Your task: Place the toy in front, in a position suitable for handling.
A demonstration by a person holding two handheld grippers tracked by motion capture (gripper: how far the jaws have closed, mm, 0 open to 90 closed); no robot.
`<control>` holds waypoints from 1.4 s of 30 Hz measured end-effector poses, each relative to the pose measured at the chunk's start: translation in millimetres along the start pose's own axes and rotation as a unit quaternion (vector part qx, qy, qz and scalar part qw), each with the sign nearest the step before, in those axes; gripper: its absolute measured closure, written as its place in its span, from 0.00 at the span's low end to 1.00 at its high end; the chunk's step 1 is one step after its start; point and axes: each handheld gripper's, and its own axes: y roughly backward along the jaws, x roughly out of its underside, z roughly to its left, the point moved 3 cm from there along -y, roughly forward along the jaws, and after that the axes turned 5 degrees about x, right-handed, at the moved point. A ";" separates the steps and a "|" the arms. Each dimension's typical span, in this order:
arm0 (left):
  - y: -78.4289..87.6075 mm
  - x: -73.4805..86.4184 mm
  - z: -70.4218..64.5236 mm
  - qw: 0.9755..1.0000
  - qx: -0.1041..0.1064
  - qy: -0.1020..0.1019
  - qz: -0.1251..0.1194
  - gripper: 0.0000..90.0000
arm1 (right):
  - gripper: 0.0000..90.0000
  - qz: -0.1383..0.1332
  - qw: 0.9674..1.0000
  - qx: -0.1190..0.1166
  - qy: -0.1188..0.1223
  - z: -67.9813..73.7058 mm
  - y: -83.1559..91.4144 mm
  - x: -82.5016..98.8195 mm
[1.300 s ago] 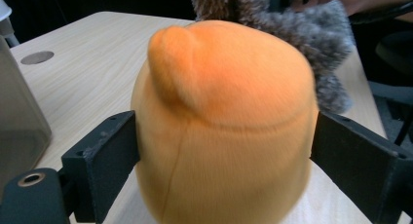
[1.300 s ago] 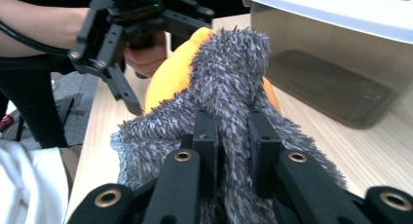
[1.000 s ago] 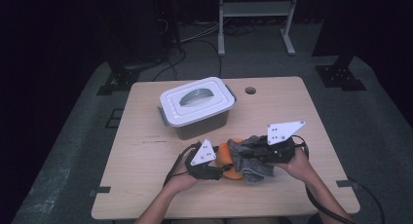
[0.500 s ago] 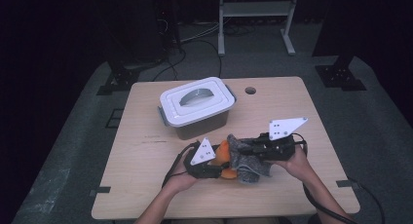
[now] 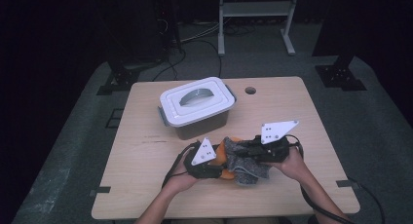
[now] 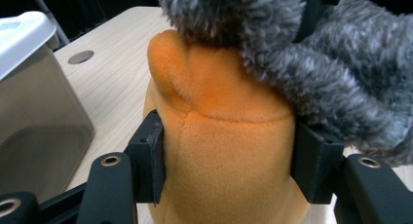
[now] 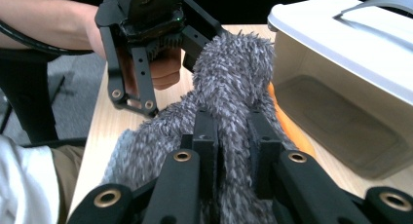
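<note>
Near the front edge of the table (image 5: 146, 185), the left gripper (image 6: 229, 160) is clamping both jaws against the sides of an orange plush piece (image 6: 219, 151), which is standing upright on the surface. The right gripper (image 7: 233, 136) is pinching a fold of the grey fuzzy cloth (image 7: 229, 83) between nearly closed jaws, the cloth draping over the top of the orange piece. A lidded white-topped plastic box (image 5: 197, 107) is sitting toward the rear edge, just behind both; no readable writing is showing anywhere.
</note>
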 end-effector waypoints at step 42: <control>2.1 -0.3 -6.9 0.998 0.062 -0.020 0.004 0.21 | 0.86 0.009 0.999 -0.014 -0.030 -10.3 4.6 11.3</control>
